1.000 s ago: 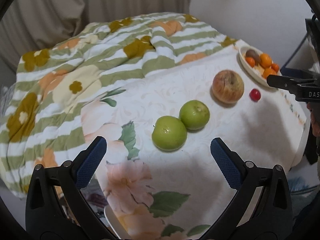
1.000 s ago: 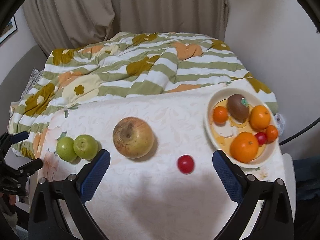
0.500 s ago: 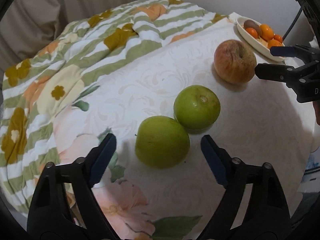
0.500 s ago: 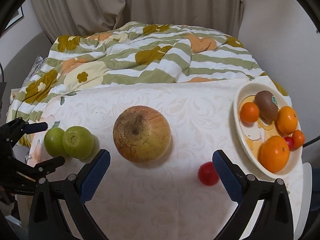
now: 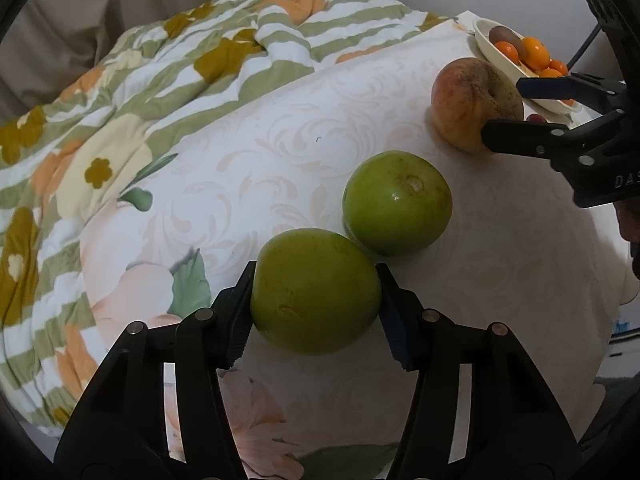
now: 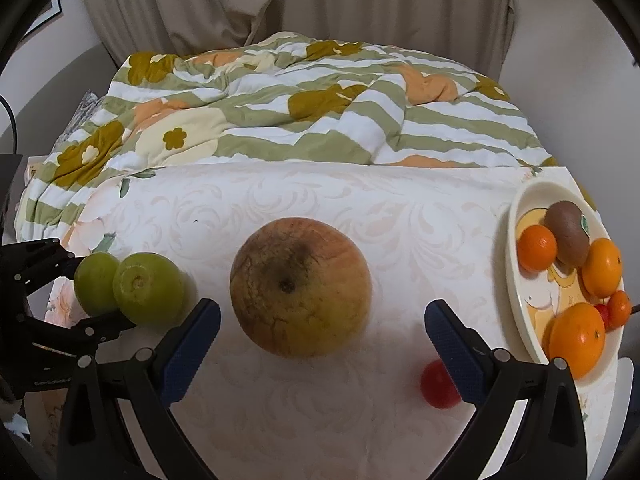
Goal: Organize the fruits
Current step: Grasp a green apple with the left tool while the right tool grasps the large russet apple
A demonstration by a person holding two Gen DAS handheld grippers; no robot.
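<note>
Low in the left wrist view, the left gripper (image 5: 316,304) has just been closing and its blue pads now press both sides of the nearer green apple (image 5: 315,291), which sits squarely between them on the white tablecloth (image 5: 260,168) – the second green apple (image 5: 397,202) touches it up and to the right. In the right wrist view the right gripper (image 6: 320,336) stands with jaws wide apart, the big russet apple (image 6: 300,292) just beyond the pads at centre frame, untouched – a small red fruit (image 6: 438,385) lies by the right pad, the fruit plate (image 6: 516,300) at the right edge

Right gripper (image 6: 318,330) open around russet apple (image 6: 301,287), apparently untouching.
</note>
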